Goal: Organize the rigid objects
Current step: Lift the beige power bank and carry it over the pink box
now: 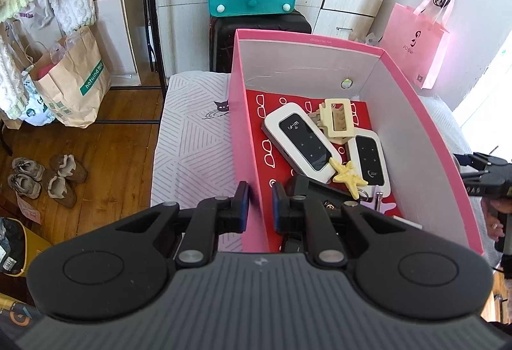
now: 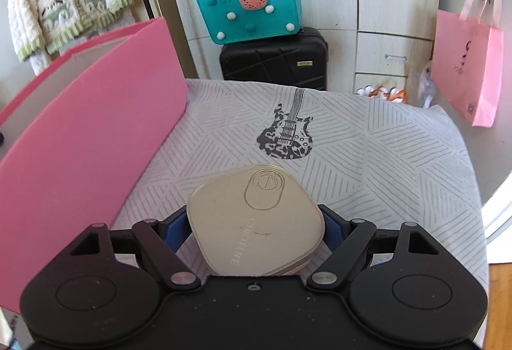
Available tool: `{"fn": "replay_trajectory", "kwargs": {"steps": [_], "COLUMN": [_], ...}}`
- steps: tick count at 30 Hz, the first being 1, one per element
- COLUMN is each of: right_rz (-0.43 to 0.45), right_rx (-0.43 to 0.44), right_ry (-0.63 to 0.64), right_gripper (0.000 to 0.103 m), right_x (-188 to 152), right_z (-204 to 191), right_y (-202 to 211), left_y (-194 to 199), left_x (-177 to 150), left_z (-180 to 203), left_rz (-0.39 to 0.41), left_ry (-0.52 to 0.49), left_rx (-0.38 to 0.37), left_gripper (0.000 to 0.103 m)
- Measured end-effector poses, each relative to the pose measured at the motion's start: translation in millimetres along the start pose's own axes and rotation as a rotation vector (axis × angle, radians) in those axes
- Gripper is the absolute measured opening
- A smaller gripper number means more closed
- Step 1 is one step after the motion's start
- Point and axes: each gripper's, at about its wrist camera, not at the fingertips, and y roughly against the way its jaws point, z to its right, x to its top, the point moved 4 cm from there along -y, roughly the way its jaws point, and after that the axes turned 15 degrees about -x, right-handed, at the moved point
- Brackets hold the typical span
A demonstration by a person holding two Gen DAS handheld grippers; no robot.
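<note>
A pink box (image 1: 425,139) stands on the patterned bedspread (image 1: 192,142). Inside lie two white Wi-Fi devices (image 1: 300,142) (image 1: 369,159), a cream hair claw (image 1: 336,121), a yellow starfish clip (image 1: 348,178) and dark items near the front. My left gripper (image 1: 260,209) straddles the box's left wall (image 1: 246,132), jaws narrowly apart, one finger inside and one outside. My right gripper (image 2: 256,222) is shut on a beige rounded-square compact case (image 2: 256,218), held above the bedspread (image 2: 368,158) to the right of the box (image 2: 89,132). It also shows in the left wrist view (image 1: 486,174).
A black suitcase (image 2: 275,59) with a teal felt bag (image 2: 249,14) on it stands past the bed's far end. A pink paper bag (image 2: 467,71) hangs at right. Paper bags (image 1: 70,84) and shoes (image 1: 44,180) sit on the wooden floor at left.
</note>
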Motion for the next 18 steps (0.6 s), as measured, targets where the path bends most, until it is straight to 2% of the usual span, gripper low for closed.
{"fn": "replay_trajectory", "kwargs": {"steps": [7, 10, 12, 18], "right_rz": [0.034, 0.063, 0.077, 0.241], "right_rx": [-0.017, -0.030, -0.006, 0.058], "right_ry": [0.032, 0.027, 0.015, 0.100], "right_gripper": [0.085, 0.085, 0.085, 0.085], "right_x": [-1, 6, 16, 61], "right_z": [-8, -9, -10, -46], "right_y": [19, 36, 52, 114], "left_y": [0, 1, 1, 1], "left_x": [0, -1, -1, -4], "left_z": [0, -2, -2, 1], "left_rz": [0.012, 0.017, 0.018, 0.034], "left_ry": [0.010, 0.014, 0.015, 0.008], "left_rx": [-0.010, -0.014, -0.018, -0.006], "left_gripper": [0.012, 0.012, 0.012, 0.012]}}
